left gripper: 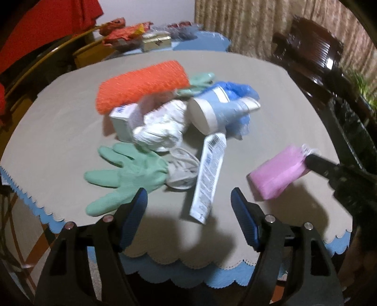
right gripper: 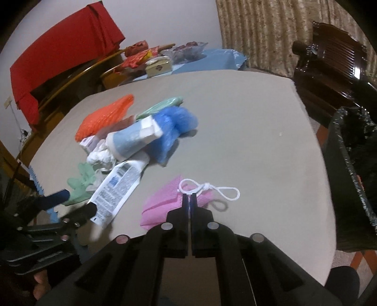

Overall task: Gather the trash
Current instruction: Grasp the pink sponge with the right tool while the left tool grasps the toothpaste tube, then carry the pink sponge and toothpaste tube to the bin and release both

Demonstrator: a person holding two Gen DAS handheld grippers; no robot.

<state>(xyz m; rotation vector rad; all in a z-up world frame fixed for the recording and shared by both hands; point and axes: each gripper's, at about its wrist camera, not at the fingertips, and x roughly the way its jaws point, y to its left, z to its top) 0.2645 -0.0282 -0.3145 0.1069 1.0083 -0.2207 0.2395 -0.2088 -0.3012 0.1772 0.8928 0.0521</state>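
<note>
A table [right gripper: 247, 122] under a grey cloth with a scalloped blue edge carries 1 loose heap — an orange mesh roll [left gripper: 141, 82], a white box [left gripper: 121, 121], crumpled white paper [left gripper: 162, 124], a blue bag [right gripper: 174, 127], a white tube [left gripper: 208, 174] and a green glove [left gripper: 127, 174].

Standing behind the grey table [right gripper: 235, 113]: a pale wall [right gripper: 165, 21], a ribbed beige curtain [right gripper: 264, 33], a dark carved wooden chair [right gripper: 329, 63]. Hanging at left, a red cloth [right gripper: 61, 58]. Showing below at right, orange-patterned floor [right gripper: 362, 259].
</note>
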